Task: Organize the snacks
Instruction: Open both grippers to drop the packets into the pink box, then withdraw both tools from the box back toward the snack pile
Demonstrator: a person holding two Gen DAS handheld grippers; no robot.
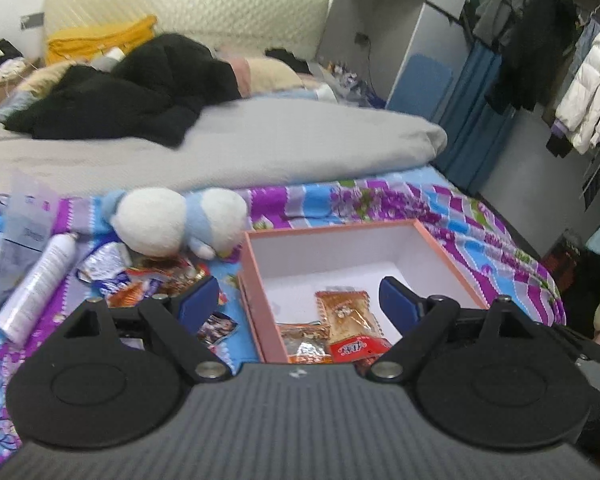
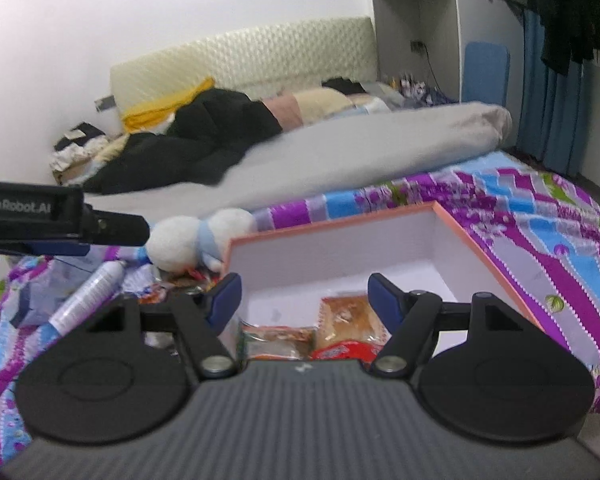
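Observation:
A pink box (image 1: 452,256) with a white inside lies open on the patterned bedspread. Several snack packets rest in its near corner, among them an orange one (image 1: 346,312) and a red one (image 1: 356,350). More loose snack packets (image 1: 140,280) are heaped left of the box. My left gripper (image 1: 296,300) hangs open above the box's left wall, nothing between its blue pads. In the right wrist view my right gripper (image 2: 305,296) is open over the same box (image 2: 492,256) and its packets (image 2: 348,316), gripping nothing. The left gripper's body (image 2: 60,220) shows at the left edge there.
A white and blue plush toy (image 1: 176,220) lies just behind the loose snacks, and a white spray can (image 1: 40,284) to their left. A grey duvet (image 1: 260,144) and black clothes (image 1: 132,92) cover the bed behind. Hanging coats (image 1: 580,80) fill the right side.

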